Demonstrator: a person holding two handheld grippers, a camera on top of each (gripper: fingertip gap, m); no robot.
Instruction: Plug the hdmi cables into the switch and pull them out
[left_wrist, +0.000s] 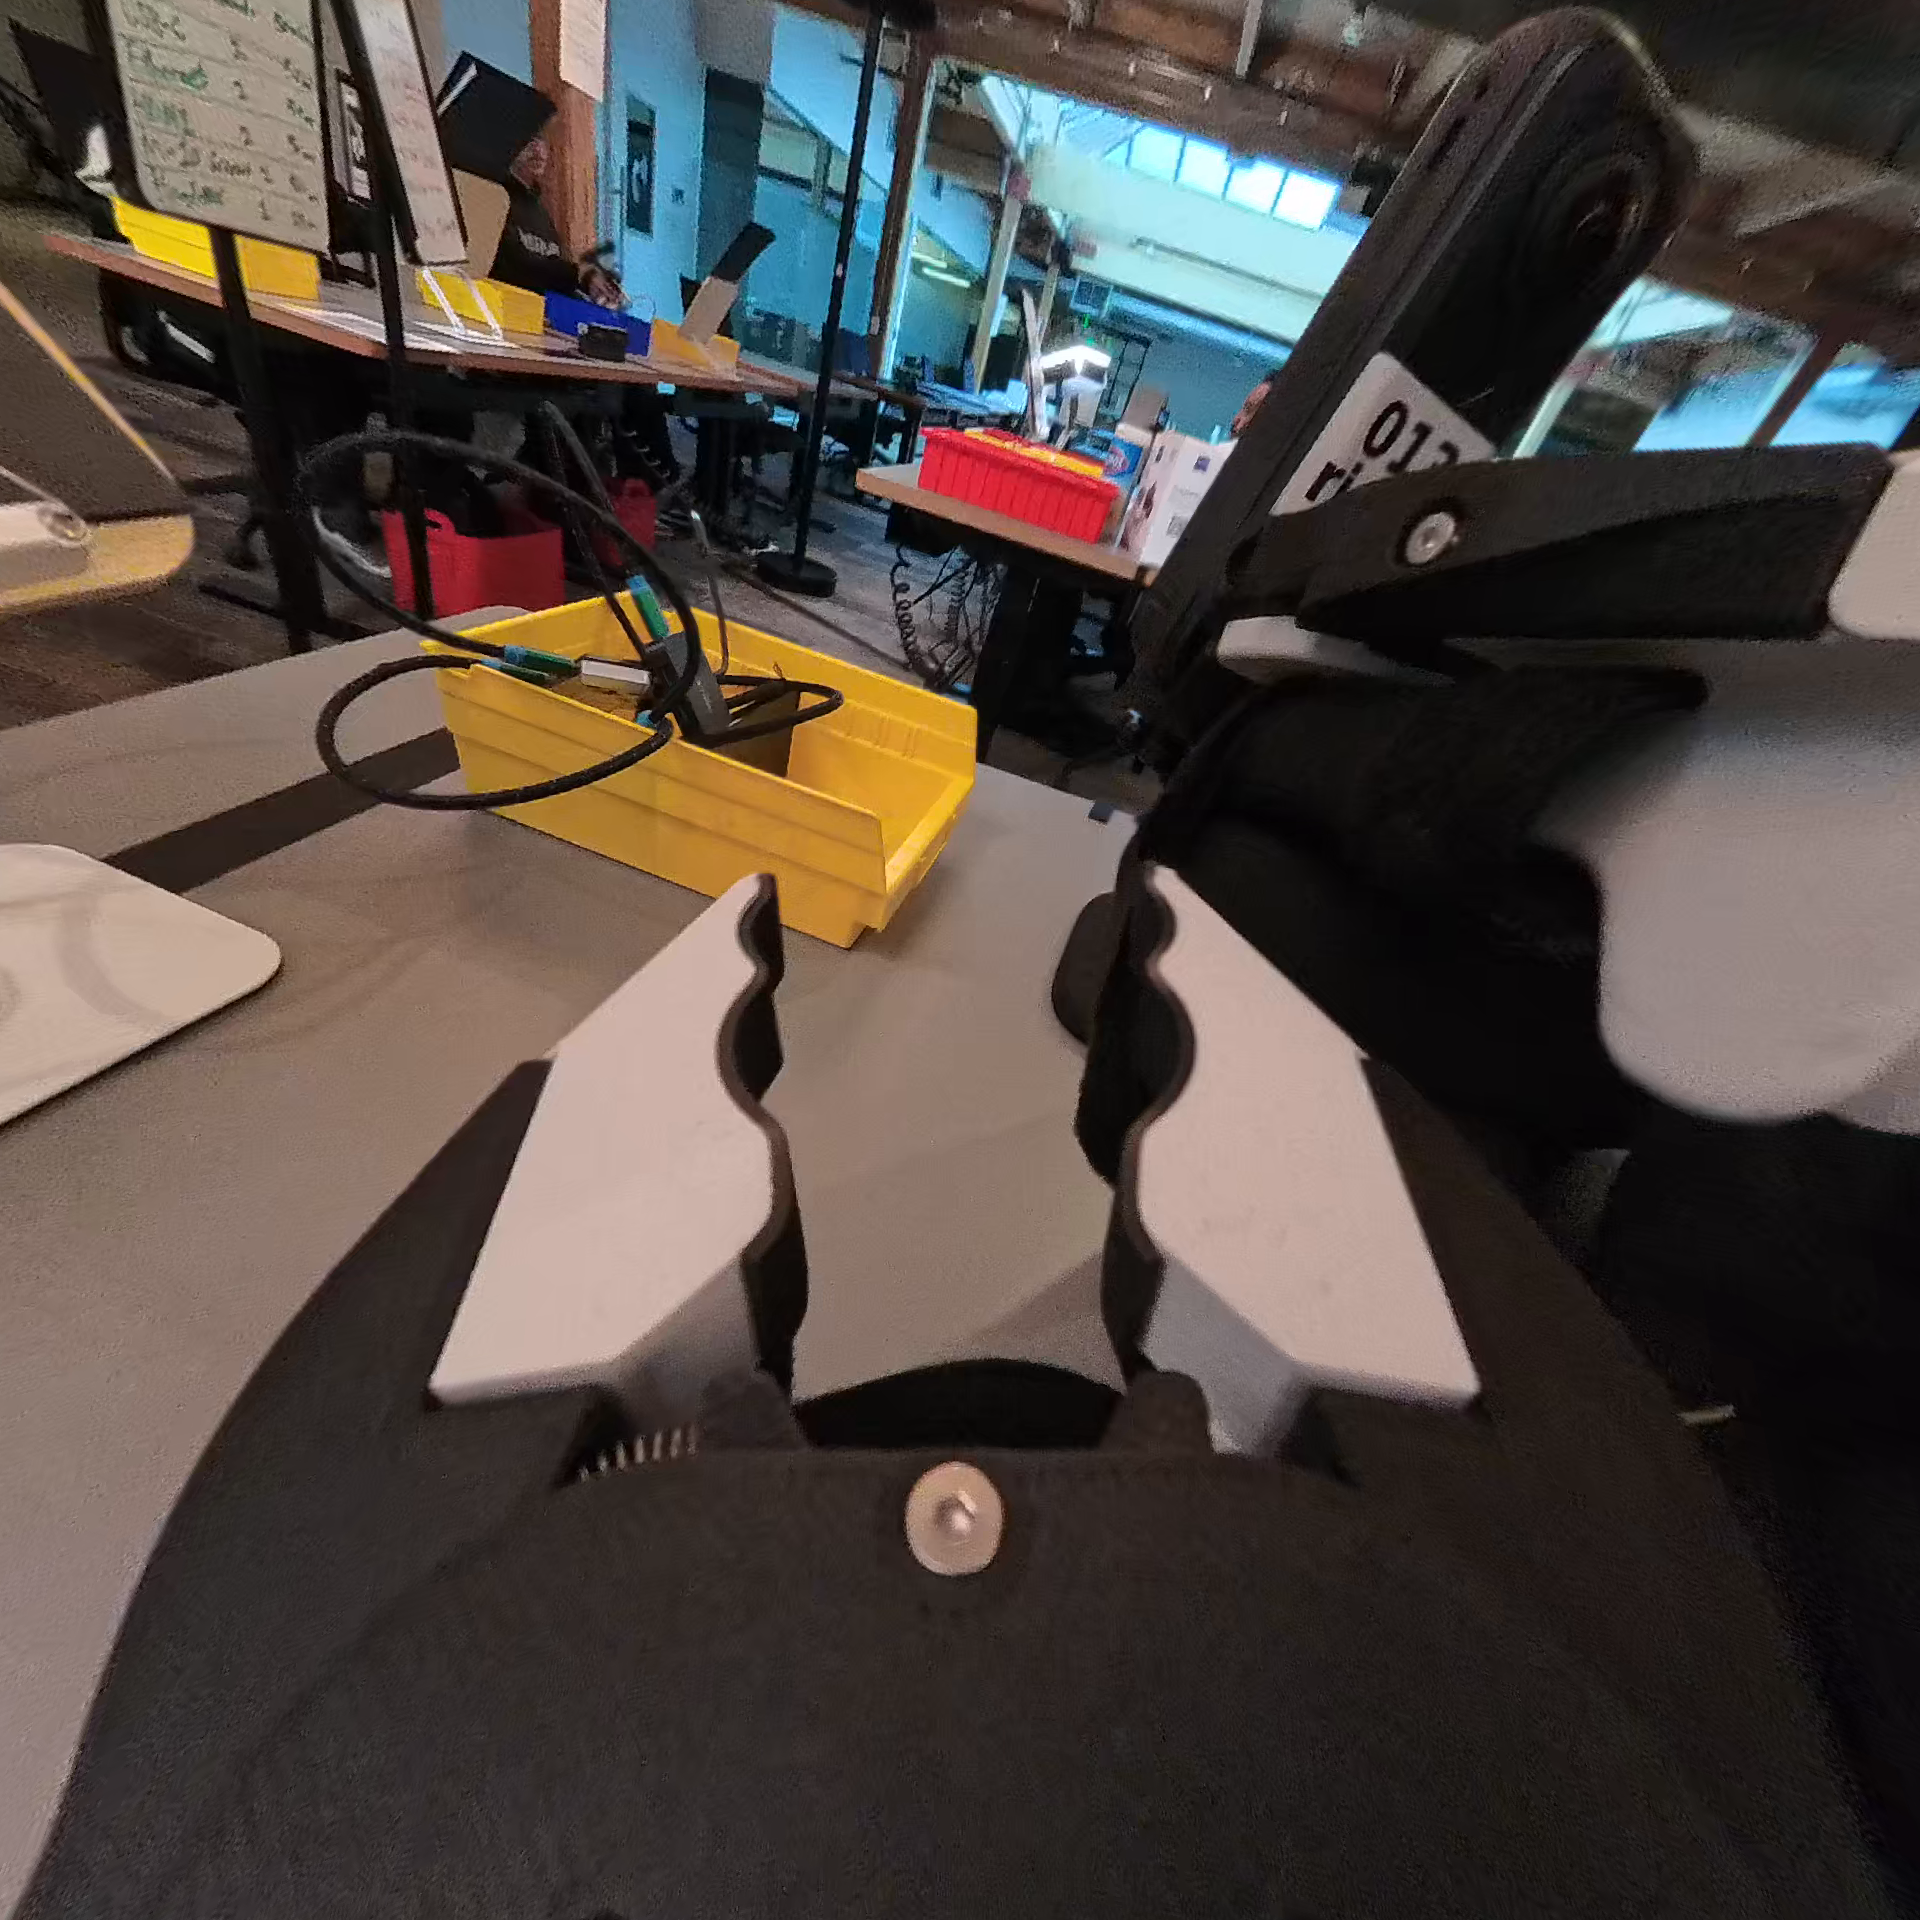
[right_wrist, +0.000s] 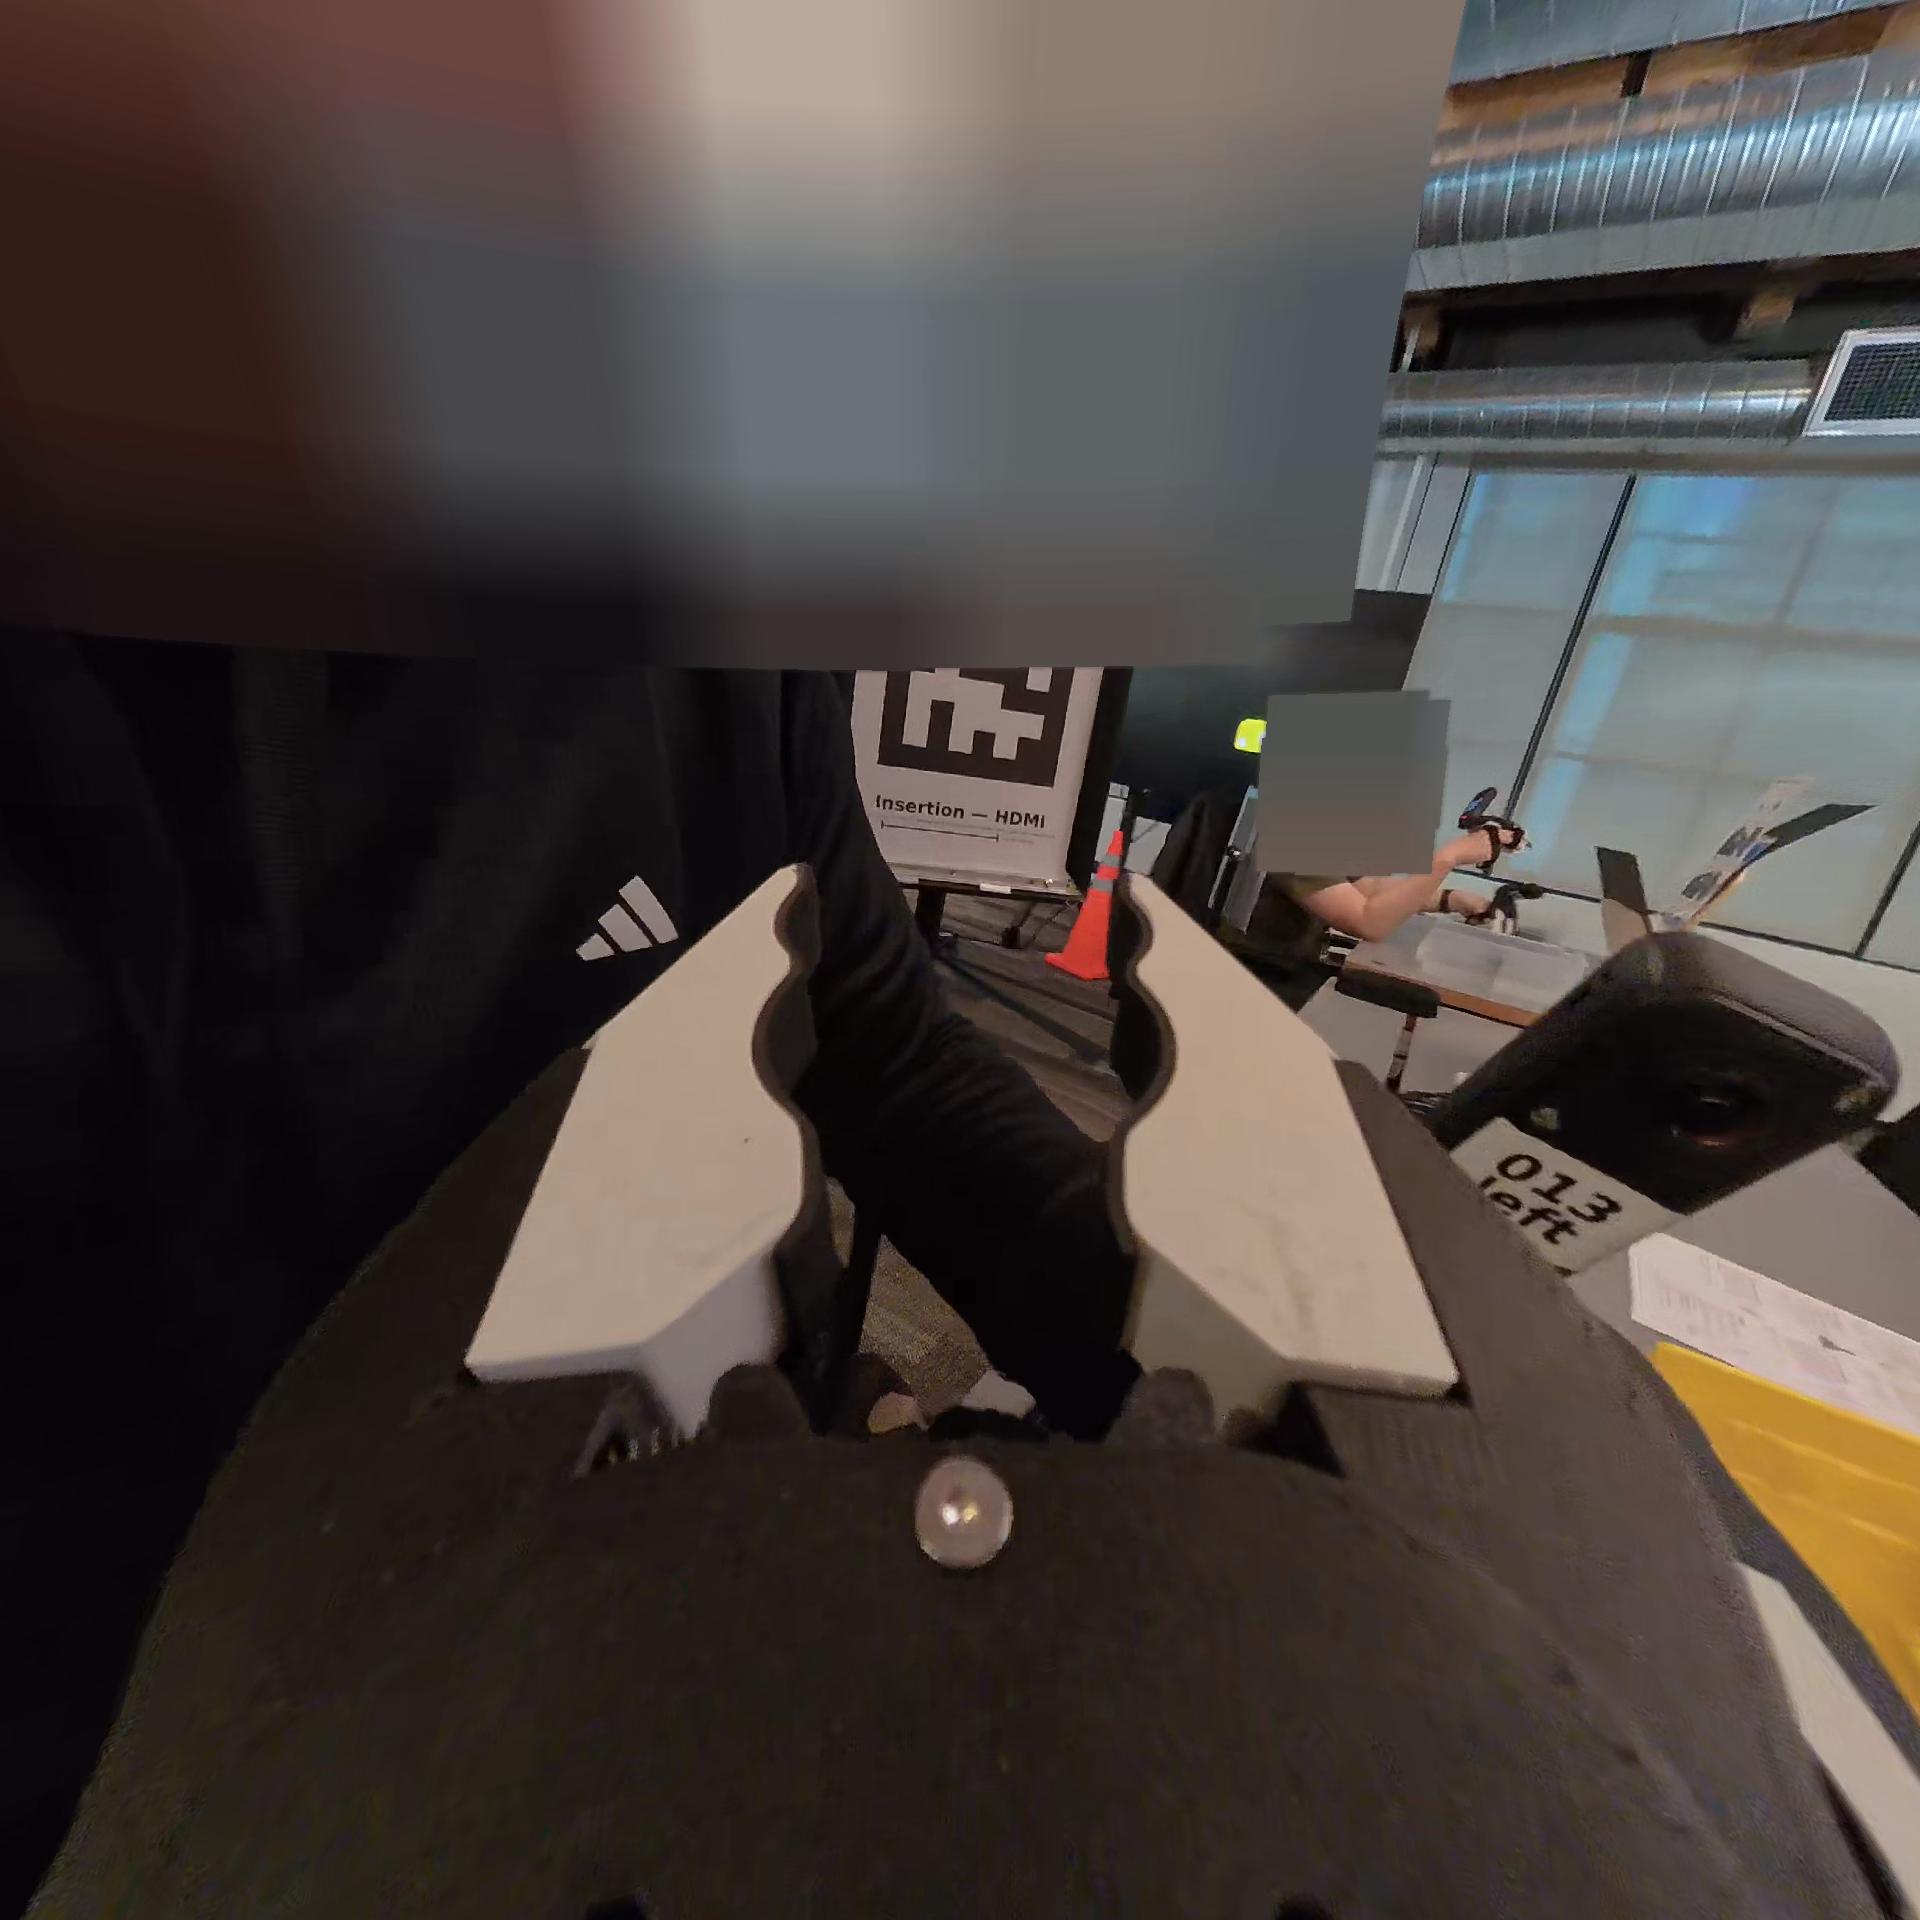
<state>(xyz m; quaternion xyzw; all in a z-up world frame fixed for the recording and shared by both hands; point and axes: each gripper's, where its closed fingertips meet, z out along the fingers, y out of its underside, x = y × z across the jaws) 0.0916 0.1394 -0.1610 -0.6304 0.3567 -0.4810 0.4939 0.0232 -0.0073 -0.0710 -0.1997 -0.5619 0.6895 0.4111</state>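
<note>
A: HDMI cables (left_wrist: 488, 665) and switch (left_wrist: 694, 691): position?
B: Inside yellow bin (left_wrist: 727, 821) on grey tabletop (left_wrist: 416, 1039), ahead of left tongs (left_wrist: 951, 914).
A: Tongs?
B: Left released, empty; right tongs (right_wrist: 961, 904) released, facing a person's dark clothing (right_wrist: 312, 935).

Orange cone (right_wrist: 1087, 920) on floor; red bin (left_wrist: 1013, 483) on far table (left_wrist: 997, 535).

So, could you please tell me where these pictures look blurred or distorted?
Left wrist view: the black-and-white right gripper at the right edge is smeared, and the yellow plastic bin bows from wide-angle distortion. Right wrist view: blur patches cover the top.
</note>
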